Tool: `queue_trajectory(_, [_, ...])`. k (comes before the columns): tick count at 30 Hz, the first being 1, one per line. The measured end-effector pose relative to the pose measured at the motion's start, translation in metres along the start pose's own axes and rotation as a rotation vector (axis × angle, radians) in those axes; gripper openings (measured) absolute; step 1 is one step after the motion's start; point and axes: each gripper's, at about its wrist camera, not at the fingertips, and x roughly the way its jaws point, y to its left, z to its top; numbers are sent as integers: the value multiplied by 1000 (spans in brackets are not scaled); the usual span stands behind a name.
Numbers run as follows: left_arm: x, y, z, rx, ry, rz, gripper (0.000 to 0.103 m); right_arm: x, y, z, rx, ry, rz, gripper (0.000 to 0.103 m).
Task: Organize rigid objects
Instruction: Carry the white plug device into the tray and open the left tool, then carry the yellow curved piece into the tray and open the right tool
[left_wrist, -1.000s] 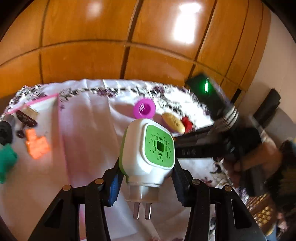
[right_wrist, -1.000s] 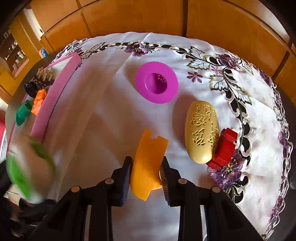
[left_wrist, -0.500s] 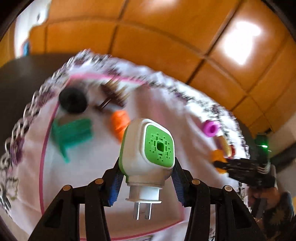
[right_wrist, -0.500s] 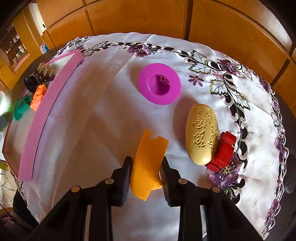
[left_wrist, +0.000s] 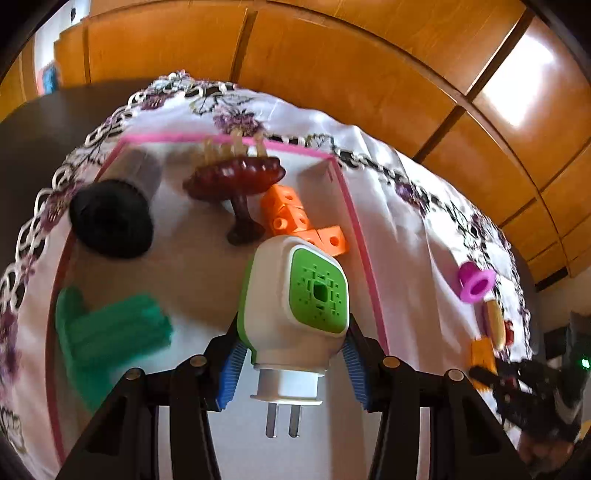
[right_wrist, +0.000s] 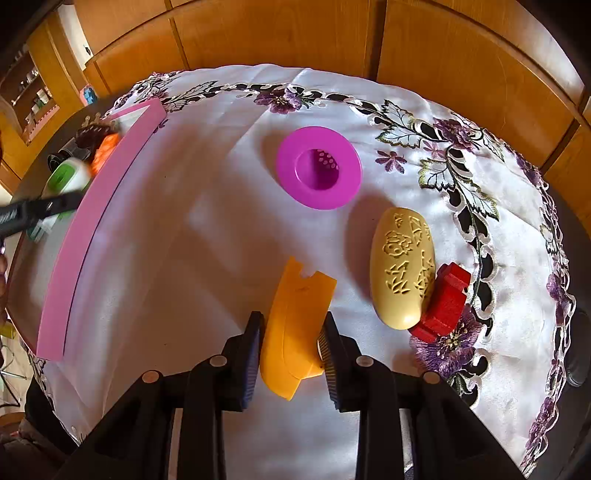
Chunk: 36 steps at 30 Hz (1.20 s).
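a white embroidered tablecloth (right_wrist: 207, 236) with a purple flower border covers the table, wooden panels behind it. on its left part sits a pink-rimmed tray (left_wrist: 364, 236), seen in the right wrist view as a long pink wall. inside the tray lie a green plastic piece (left_wrist: 110, 332), a black round-headed item (left_wrist: 110, 218) at the far left corner, a dark brown hair clip (left_wrist: 236, 181) with pale teeth near the far rim, and an orange block piece (left_wrist: 295, 218) by the right rim. the left gripper (left_wrist: 295, 350) hangs over the tray, its blue pads clamped on the sides of a white and green plug-in device (left_wrist: 295, 302), prongs pointing back toward the camera; whether the device touches the tray floor cannot be told. out on the open cloth, well apart from the tray, the right gripper (right_wrist: 291, 347) is closed narrowly on a yellow-orange plastic piece (right_wrist: 295, 317) with a notched far end, which looks to be at the cloth. beyond it lies a magenta sink strainer (right_wrist: 317, 171), cup side up. to the right rests a cream oval carved piece (right_wrist: 402, 266), and a small red block (right_wrist: 443, 306) is tucked against its right side.
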Motion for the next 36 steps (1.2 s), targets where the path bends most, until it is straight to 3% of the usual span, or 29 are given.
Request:
queue_trajectory(7, [6,-3,9,29,-23,9,52,0,1,0,-11,-1,-7,30])
queue_trajectory(11, [-6,0,1,20,-54,25,68,0,2,-1,-15,-2,-10,30])
queue_trajectory(23, [-68,-14,-43,161,-223,103,68,0,0,0,-23,-4,-19,30])
queue_trajectory(36, [-105,-18,-75,197,-288,118,70,-1,1,0,-37,-12,-37,30])
